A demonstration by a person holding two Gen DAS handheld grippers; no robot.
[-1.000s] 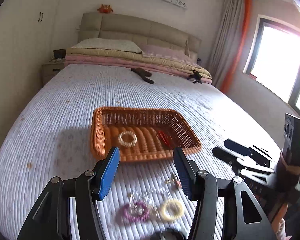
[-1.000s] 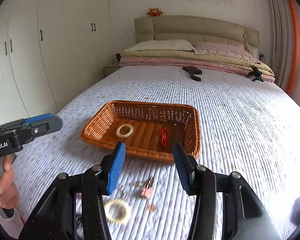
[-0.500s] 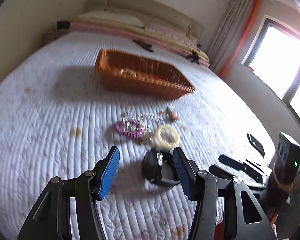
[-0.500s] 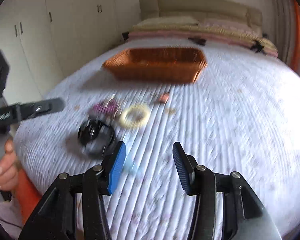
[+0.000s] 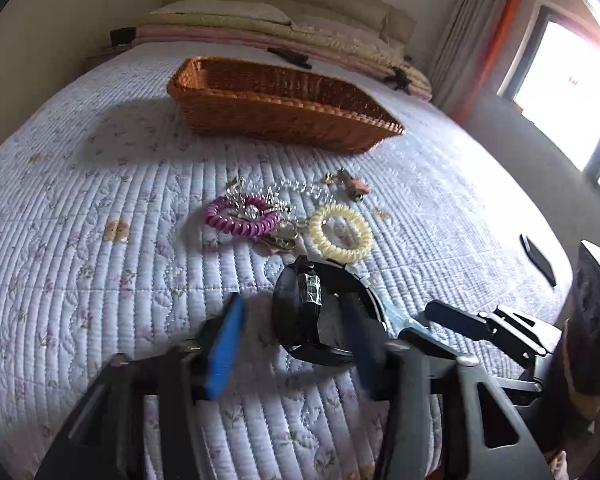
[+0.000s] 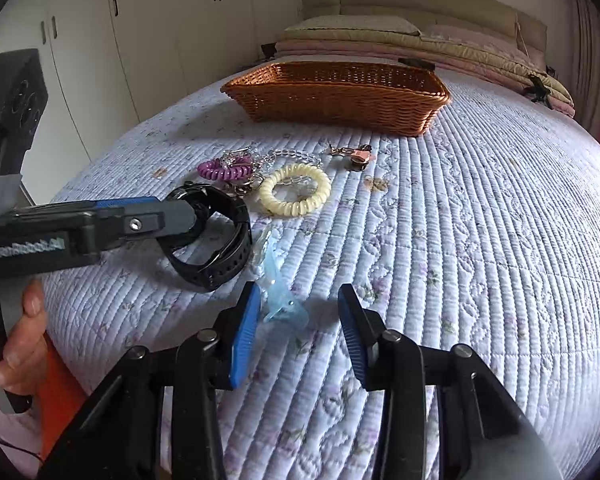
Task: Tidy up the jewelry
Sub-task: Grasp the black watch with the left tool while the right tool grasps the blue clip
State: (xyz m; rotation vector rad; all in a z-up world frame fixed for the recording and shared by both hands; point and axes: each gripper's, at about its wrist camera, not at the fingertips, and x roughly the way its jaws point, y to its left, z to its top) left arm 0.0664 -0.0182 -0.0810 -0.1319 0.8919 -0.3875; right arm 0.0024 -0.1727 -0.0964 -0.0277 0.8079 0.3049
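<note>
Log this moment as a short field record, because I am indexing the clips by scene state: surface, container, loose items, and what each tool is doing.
surface: quilted bedspread
container: wicker basket, contents hidden from both views
loose items: purple spiral hair tie, cream spiral hair tie, clear bead bracelet, small pink charm, pale blue hair clip
left tool: open, jaws straddling the black watch, not closed on it
right tool: open, over the pale blue hair clip, empty
</note>
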